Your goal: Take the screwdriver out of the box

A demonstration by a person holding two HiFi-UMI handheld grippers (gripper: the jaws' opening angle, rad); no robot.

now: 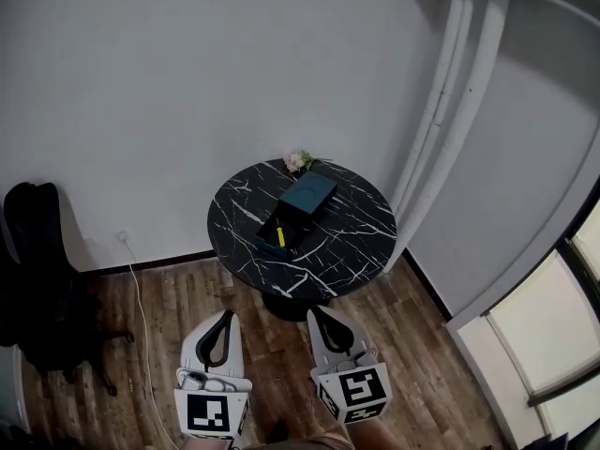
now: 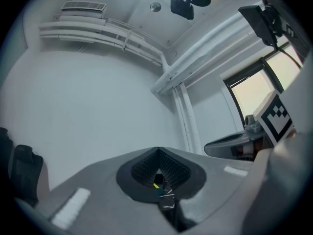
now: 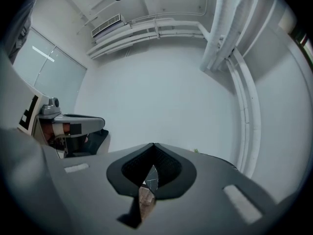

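Observation:
A dark teal box lies open on the round black marble table, its lid resting just behind it. Inside the box is a yellow-handled screwdriver. My left gripper and right gripper hang low near my body over the wooden floor, well short of the table, both shut and empty. In the left gripper view the shut jaws leave a slit through which a speck of the yellow screwdriver shows. The right gripper view's jaws meet at the tips too.
A small flower bunch sits at the table's far edge. A black bag stands on the floor at the left, with a white cable beside it. White pipes run down the wall at the right.

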